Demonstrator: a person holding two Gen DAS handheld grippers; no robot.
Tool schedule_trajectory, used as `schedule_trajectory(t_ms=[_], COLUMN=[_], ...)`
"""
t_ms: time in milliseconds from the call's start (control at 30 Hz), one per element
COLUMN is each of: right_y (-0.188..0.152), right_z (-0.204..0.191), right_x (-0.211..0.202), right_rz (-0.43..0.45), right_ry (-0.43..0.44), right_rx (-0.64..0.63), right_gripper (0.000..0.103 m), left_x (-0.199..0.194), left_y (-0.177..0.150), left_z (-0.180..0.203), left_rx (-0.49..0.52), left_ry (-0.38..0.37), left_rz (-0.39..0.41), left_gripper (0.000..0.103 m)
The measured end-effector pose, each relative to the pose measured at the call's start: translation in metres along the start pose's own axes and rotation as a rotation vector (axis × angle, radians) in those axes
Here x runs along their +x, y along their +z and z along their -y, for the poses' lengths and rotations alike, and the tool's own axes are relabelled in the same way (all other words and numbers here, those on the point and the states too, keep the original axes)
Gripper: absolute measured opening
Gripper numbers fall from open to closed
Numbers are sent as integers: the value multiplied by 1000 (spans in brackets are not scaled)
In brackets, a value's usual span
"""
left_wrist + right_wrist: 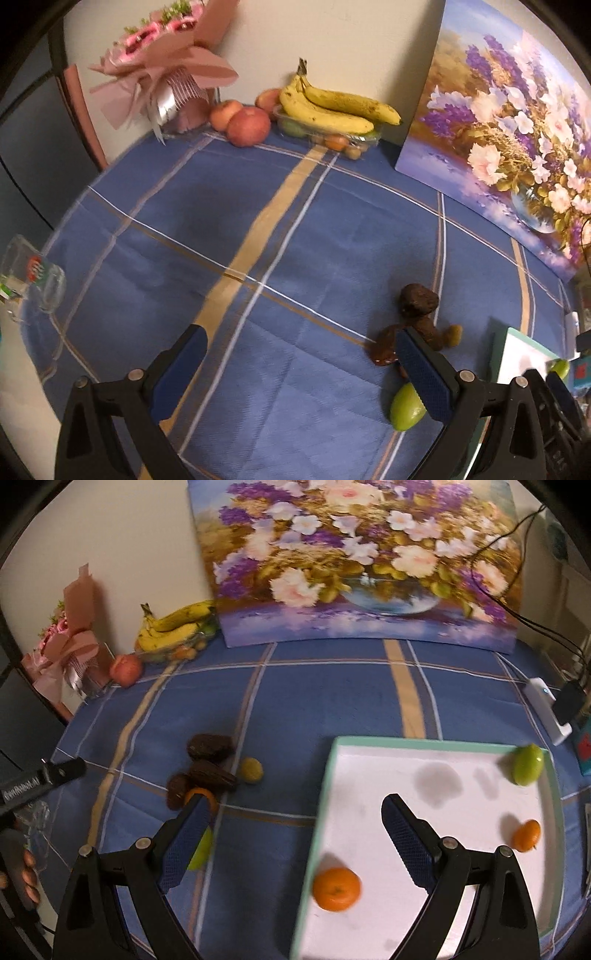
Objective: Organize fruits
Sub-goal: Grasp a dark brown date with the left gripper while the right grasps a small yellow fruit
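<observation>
Blue-padded and spread wide, my right gripper (295,834) holds nothing above the near left edge of the white tray (417,904), where a mandarin (336,888) sits lower centre. My left gripper (301,363) gapes empty too; brown dates (417,301) and a green fruit (404,411) lie at lower right on the table (258,221).

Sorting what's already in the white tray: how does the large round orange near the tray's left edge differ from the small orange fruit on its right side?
The large round orange is clearly bigger than the small orange fruit. It is a flattened sphere; the small one is more oval. It sits against the teal-rimmed white tray's left wall, the small one near the right wall. Both are orange and rest inside the tray, ungripped.
</observation>
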State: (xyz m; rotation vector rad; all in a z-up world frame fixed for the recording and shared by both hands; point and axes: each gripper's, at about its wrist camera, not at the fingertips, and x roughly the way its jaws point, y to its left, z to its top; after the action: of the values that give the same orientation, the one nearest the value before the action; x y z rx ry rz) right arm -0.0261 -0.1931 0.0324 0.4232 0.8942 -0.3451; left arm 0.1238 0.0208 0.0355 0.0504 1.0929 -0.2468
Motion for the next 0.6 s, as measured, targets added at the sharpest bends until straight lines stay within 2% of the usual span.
schedule_trajectory(t_ms=[133,233,300,533,600], right_y=[11,19,24,33,32], right_z=[-4,-7,-7,-9,-12], right_x=[8,16,23,60,74], right_rz=[4,5,2,-57,-84], right_ry=[18,18,27,81,96], right_rx=[21,19,27,37,24], right_gripper=[94,92,83,60,49], left_x=[16,30,42,74,79], left_y=[1,1,2,0,0], left_z=[12,17,19,28,31], left_rx=[28,27,20,2,-10], left_ry=[-1,-23,-42,-88,-101], left_rz=[-28,-50,-73,-157,-170], left_gripper=[102,93,92,83,83])
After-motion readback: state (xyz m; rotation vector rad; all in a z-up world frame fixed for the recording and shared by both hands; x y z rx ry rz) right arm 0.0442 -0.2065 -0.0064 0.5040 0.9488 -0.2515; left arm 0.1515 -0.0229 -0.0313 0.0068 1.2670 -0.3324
